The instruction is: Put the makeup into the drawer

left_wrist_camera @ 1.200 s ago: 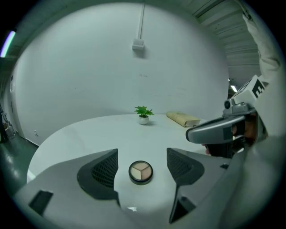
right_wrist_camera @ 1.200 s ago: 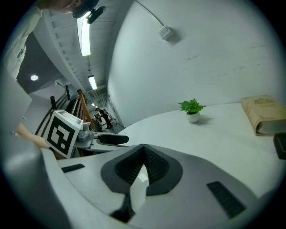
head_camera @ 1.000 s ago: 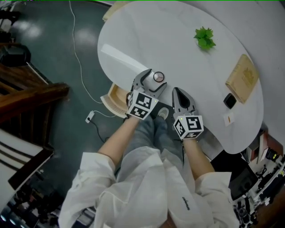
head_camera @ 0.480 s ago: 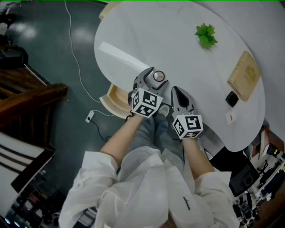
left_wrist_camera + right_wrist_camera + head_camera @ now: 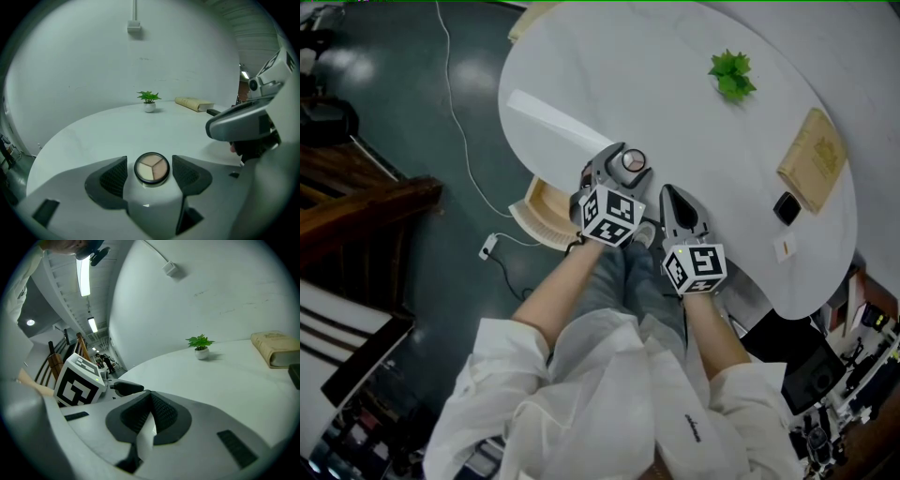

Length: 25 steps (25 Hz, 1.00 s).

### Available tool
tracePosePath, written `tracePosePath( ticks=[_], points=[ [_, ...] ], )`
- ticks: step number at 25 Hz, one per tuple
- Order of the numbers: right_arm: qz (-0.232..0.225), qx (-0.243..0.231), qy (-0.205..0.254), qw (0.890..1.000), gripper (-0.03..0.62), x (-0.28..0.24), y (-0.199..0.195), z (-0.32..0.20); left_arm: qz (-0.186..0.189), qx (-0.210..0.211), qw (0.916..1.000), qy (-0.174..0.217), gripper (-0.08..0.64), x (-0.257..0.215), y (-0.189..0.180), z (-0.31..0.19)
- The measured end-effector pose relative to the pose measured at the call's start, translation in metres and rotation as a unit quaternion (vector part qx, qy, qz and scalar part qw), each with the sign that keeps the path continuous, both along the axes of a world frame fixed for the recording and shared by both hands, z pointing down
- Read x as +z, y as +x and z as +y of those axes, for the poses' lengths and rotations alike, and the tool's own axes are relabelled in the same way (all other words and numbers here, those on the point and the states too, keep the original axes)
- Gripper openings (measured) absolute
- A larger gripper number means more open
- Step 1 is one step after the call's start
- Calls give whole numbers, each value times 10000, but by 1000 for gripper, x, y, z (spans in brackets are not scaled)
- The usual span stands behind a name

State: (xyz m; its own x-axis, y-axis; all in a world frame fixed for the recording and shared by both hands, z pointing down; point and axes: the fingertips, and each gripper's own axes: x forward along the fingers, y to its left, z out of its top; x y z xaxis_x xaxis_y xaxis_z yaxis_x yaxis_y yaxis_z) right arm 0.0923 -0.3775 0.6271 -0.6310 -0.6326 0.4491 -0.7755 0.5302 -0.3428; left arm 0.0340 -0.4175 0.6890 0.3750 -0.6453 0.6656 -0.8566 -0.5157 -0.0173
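We hold the left gripper (image 5: 150, 162) with jaws apart around the makeup compact (image 5: 152, 168). They have just been closing, pads seemingly not touching it. Our right gripper (image 5: 149, 399), just beside it, is closed and empty.

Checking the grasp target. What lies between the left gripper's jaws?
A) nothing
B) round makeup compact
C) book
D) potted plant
B: the round makeup compact lies between the pads of the left gripper, a gap on each side; its jaws have just been closing.
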Motion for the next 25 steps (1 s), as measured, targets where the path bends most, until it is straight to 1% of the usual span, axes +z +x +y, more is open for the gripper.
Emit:
tracePosePath(
  ticks=[4, 7, 11, 14, 16, 20, 25],
  points=[
    [11, 10, 22, 10000, 17, -1, 2, 3, 6, 110, 9999, -96, 292, 1, 2, 1],
    [16, 34, 32, 10000, 17, -2, 4, 5, 0, 233, 9996, -158, 244, 2, 6, 2],
    [14, 53, 62, 10000, 17, -7, 3, 8, 29, 314, 9993, -174, 239, 1, 6, 5],
    [12, 29, 94, 10000, 17, -11, 0, 10, 193, 333, 9991, -164, 236, -3, 4, 10],
    [3, -1, 108, 9999, 17, -13, -3, 13, 316, 330, 9989, -84, 236, -11, -1, 15],
    [-63, -104, 115, 9999, 17, -19, -16, 23, 440, 385, 9983, 58, 236, -28, -18, 34],
    [-101, -440, 24, 9990, 17, -19, -44, 47, 484, 237, 9984, 142, 236, -46, -49, 68]
  ],
)
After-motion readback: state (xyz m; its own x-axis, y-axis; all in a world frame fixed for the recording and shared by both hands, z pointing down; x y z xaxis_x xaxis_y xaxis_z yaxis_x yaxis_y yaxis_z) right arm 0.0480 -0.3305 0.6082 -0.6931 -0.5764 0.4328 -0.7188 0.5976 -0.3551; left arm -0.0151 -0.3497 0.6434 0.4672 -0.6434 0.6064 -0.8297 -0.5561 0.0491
